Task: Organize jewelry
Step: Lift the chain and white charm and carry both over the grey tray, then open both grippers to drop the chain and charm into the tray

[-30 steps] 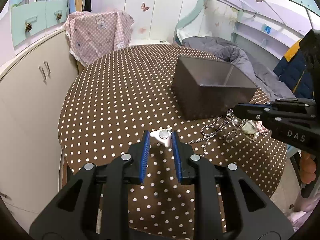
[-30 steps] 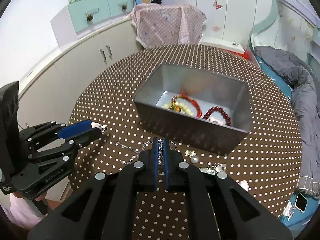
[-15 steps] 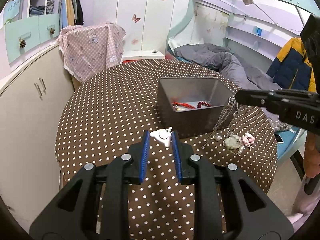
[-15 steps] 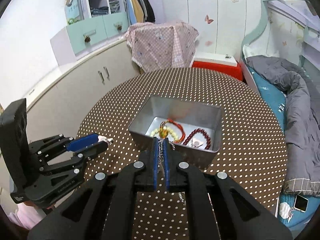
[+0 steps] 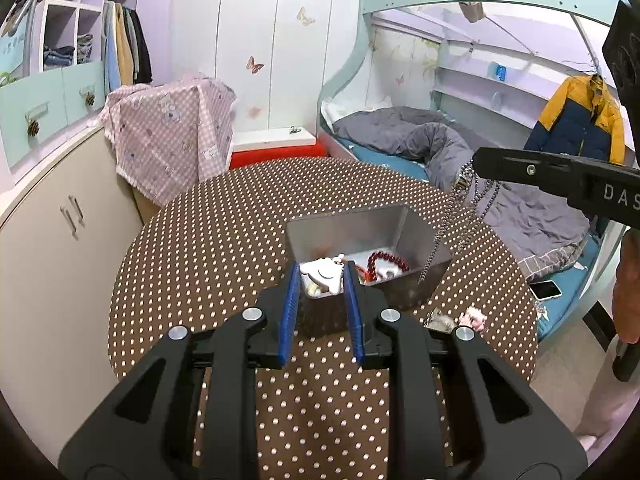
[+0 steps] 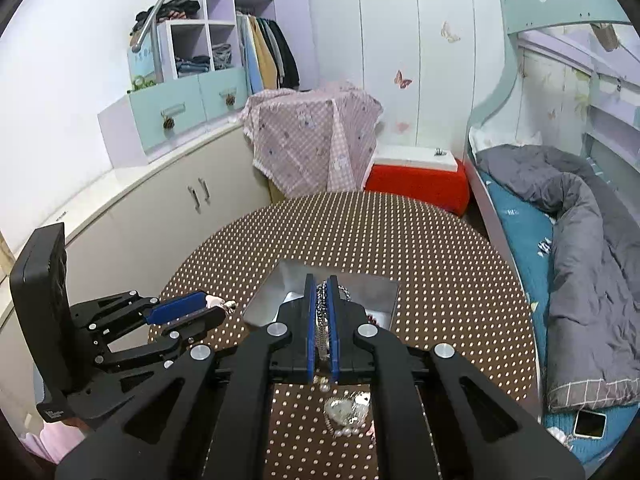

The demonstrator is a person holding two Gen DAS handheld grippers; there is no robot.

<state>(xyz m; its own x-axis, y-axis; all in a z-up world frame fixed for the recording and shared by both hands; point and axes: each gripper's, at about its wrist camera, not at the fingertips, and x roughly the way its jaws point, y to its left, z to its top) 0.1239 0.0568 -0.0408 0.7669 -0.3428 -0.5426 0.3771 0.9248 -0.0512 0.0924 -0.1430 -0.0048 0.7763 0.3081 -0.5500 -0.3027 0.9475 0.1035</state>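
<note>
Gripping a white plastic charm (image 5: pixel 325 276), my left claw (image 5: pixel 320 280) hovers over the metal box (image 5: pixel 404 224); my right claw (image 6: pixel 321 300) clamps silver chains (image 6: pixel 321 320).

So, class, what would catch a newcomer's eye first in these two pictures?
The right gripper pinches a silver metal chain that dangles over the open grey metal box mid-table. The left gripper clamps a small white pendant piece before that box, where red bead bracelets lie.
</note>
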